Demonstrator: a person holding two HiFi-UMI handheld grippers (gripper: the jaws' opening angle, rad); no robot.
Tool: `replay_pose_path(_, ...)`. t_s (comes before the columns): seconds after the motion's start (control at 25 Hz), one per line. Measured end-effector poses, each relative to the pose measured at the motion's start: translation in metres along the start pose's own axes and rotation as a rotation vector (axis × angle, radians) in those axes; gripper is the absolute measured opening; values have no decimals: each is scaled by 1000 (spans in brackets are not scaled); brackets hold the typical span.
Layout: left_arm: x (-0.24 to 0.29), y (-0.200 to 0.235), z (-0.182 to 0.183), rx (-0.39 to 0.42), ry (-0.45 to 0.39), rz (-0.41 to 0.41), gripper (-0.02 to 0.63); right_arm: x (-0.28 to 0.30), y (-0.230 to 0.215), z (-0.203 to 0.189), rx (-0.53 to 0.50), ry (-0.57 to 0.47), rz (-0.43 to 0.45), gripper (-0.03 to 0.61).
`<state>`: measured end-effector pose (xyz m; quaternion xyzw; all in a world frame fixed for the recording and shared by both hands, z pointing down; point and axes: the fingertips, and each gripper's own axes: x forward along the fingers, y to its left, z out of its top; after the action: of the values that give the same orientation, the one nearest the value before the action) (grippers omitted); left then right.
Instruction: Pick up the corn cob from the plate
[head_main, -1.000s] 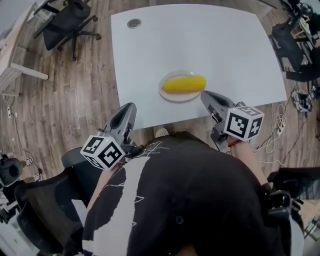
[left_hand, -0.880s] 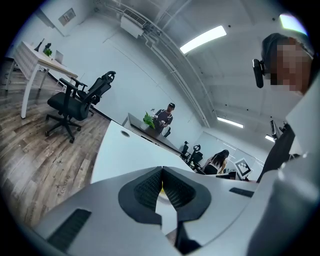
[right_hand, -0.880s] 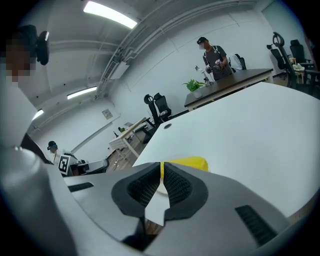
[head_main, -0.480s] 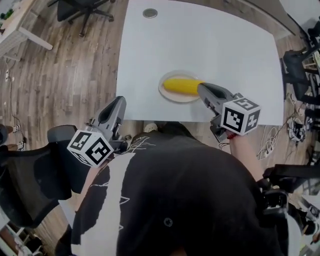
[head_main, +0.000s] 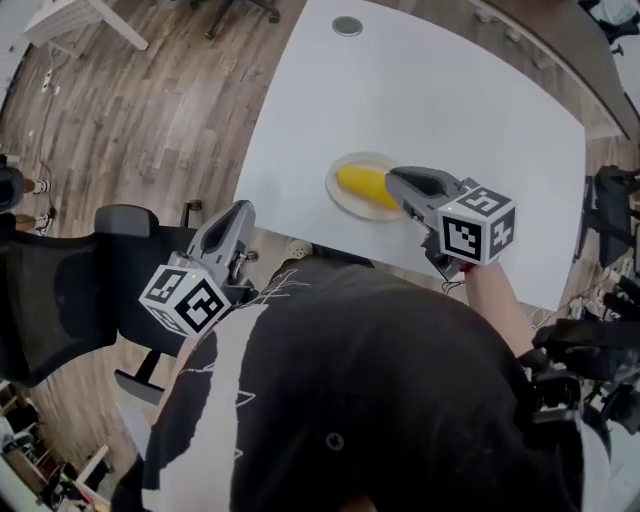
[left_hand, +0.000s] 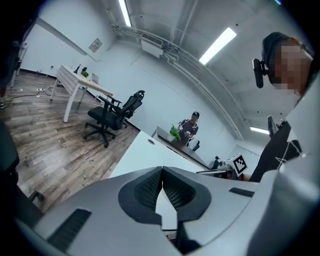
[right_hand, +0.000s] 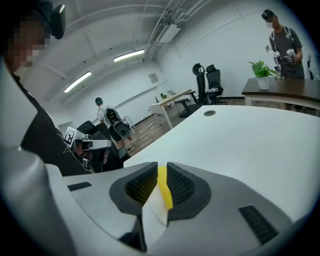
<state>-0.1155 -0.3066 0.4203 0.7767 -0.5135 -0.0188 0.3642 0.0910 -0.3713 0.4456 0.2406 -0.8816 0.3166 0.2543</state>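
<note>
The approach is in hand, and the grasp itself is not yet begun; the corn cob (head_main: 362, 182) lies on its side on the plate (head_main: 345, 205), just right of the middle of the head view, near the front edge of the white tabletop (head_main: 450, 100). The right hand-held gripper (head_main: 392, 179) reaches in from the right with its tips at the cob's right end; I cannot tell whether they touch it. In the right gripper view its jaws meet at the tips, and only a sliver of yellow cob (right_hand: 164, 192) and pale plate (right_hand: 152, 210) shows through the gap behind them, so it grips nothing. The left hand-held gripper (head_main: 243, 209) hangs at lower left, off the tabletop's edge; its jaws are likewise together with nothing between them. Next, I judge, the right jaws must part wide enough for the cob, then come down astride it before closing; a round cob may roll on the plate if nudged.
</note>
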Motion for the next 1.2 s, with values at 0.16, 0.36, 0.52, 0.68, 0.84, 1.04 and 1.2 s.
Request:
replay_pose_path(0.16,-4,-4,-9,-26,-9,50,14,11,2,-2,-105,97,84,166)
replay_pose_path(0.36,-4,-17,-36,-48,2,113,14,21,-5,-30,-271,242,147,221)
replay_pose_path(0.52,-7,-22,-49,-51,-13,153,14,25,-13,-39,-356,275,146,225)
replay_pose_path(0.68,-12,-23,-65,-49,-21,182,14,31,-20,-43,-460,297,112,227)
replay_pose_path(0.84,-11,-26,-62,-79,-41,211,14,40,-14,-43,-572,361,122,247)
replay_pose_path(1.04,-19,-24,-62,-126,-82,265,14,43,-15,-45,-625,454,141,262)
replay_pose_path(1.2,-27,-23,-74,-157,-89,297,14,49,-16,-52,-654,507,129,278)
